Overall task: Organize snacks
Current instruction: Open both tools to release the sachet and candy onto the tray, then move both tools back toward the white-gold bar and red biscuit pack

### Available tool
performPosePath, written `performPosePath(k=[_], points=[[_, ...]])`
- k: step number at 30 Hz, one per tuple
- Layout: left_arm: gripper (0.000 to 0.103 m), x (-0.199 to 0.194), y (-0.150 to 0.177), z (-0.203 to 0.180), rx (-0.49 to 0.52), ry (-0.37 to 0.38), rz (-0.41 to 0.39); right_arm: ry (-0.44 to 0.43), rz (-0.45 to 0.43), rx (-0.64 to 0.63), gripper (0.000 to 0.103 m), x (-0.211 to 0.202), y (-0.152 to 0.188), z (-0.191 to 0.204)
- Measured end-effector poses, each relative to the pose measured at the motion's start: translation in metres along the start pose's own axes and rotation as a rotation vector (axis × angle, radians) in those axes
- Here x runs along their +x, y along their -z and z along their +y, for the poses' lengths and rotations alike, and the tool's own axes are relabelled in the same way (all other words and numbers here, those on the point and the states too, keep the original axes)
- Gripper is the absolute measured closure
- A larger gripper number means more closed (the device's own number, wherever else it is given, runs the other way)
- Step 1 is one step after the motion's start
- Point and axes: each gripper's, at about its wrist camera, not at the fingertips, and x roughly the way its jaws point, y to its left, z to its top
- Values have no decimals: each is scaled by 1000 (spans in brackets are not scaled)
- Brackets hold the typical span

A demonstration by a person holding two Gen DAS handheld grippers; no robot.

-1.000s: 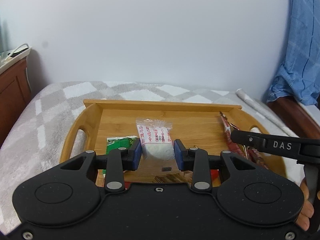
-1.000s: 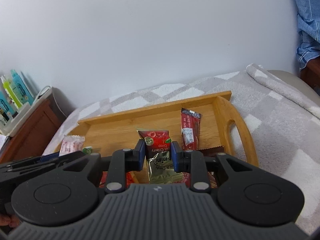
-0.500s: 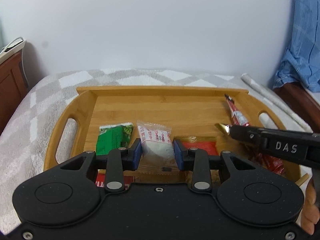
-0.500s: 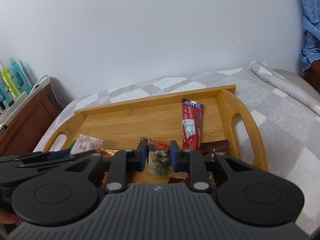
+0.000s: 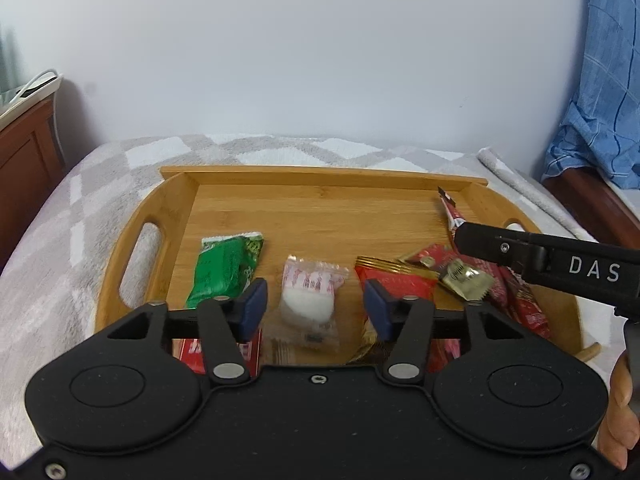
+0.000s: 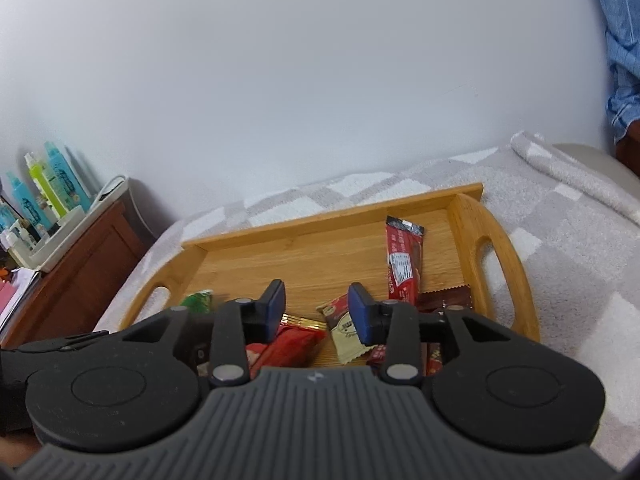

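Left gripper (image 5: 314, 307) had its jaws spread apart w/ nothing clamped; a clear white candy packet (image 5: 310, 298) lay on the bamboo tray (image 5: 168, 208) between the blue pads, apart from both. Right gripper (image 6: 316, 309) was also spread wide, holding nothing, above a gold coffee sachet (image 6: 347, 334) resting on the tray floor. Near it on the left lay a red wrapper (image 6: 294, 344). Left of the candy sat a green packet (image 5: 226, 270). Farther back on the right, a long red snack stick (image 6: 402, 264) lay lengthwise, w/ a brown bar (image 6: 444, 300) at its near end. Tray sat on a grey checked blanket (image 5: 80, 232).
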Motion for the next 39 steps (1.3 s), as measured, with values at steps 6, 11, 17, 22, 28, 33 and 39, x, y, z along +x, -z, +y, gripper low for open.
performPosePath(k=[6,11,17,22,28,33,39], points=[[29,-34,13,-4,1,3,-12,25,-47,-61,35,-32,8,11],[24,-61,29,-7,5,-8,-17,51,-84,-76,30,-62,18,13],[19,-92,53,-10,-1,-11,-22,93,-122,-84,28,-92,42,13],[17,-113,72,-15,22,-18,-21,93,-101,-51,24,-109,66,9],[16,-135,98,-19,27,-2,-25,151,-106,-47,23,-132,91,5],[15,-143,120,-26,64,9,-16,182,-103,1,20,-145,112,-4],[15,-145,142,-31,71,18,8,205,-81,15,18,-153,134,-3]])
